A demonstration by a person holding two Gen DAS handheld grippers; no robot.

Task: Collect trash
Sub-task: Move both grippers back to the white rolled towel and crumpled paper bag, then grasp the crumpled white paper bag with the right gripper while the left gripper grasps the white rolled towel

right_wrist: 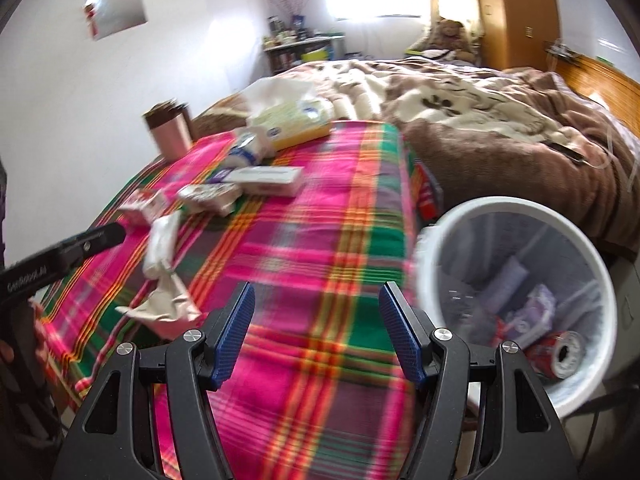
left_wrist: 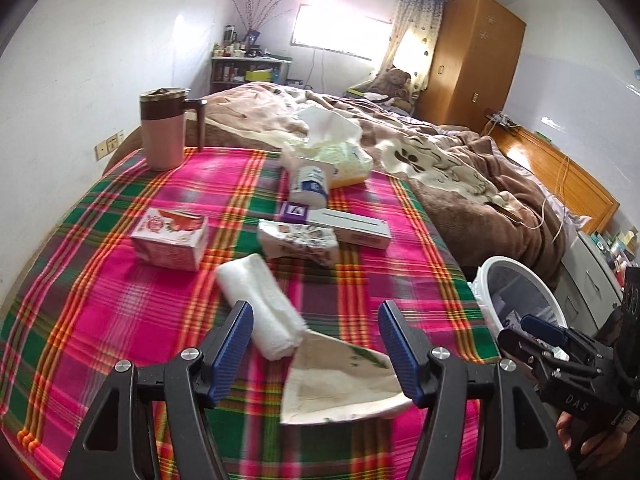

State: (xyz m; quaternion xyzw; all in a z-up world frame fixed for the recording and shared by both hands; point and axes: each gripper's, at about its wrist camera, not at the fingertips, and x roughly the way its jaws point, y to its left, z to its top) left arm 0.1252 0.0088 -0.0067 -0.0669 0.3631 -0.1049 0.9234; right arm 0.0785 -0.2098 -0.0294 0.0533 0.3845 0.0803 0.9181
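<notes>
We have both tongs standing apart with nothing between the pads. The left gripper (left_wrist: 316, 350) hangs low over the near edge of the plaid tablecloth (left_wrist: 120, 312), its jaws framing two pieces of trash. The right gripper (right_wrist: 316, 330) is over bare cloth, next to the white waste bin (right_wrist: 600, 280), which sits off the table's right side and already holds a red can and scraps.

Trash nearest us: a rolled white tissue wad (left_wrist: 260, 304) lying diagonally, its lower end touching a flat torn paper wrapper (left_wrist: 340, 384) at the table edge. In the right view the same pair lies well to the left, near the left tool's tip.

Handling judgement — both are very light and soft. The wad should compress under the pads and will not slip; we would close across the middle of the roll, at right angles to its length. The wrapper is thin, limp and lies flat, so it gives no edge to bite. Its raised, creased corner toward the wad looks the best purchase, or we could drag it past the table edge first.

Further back lie a crumpled printed packet (left_wrist: 298, 242), a pink carton (left_wrist: 170, 242), a long white box (left_wrist: 348, 228) and a small tub (left_wrist: 310, 184) — whether these count as trash we cannot tell. The mug (left_wrist: 164, 132) and tissue pack (left_wrist: 344, 160) look like keepers.

Risk: a pinch may catch the cloth too.
</notes>
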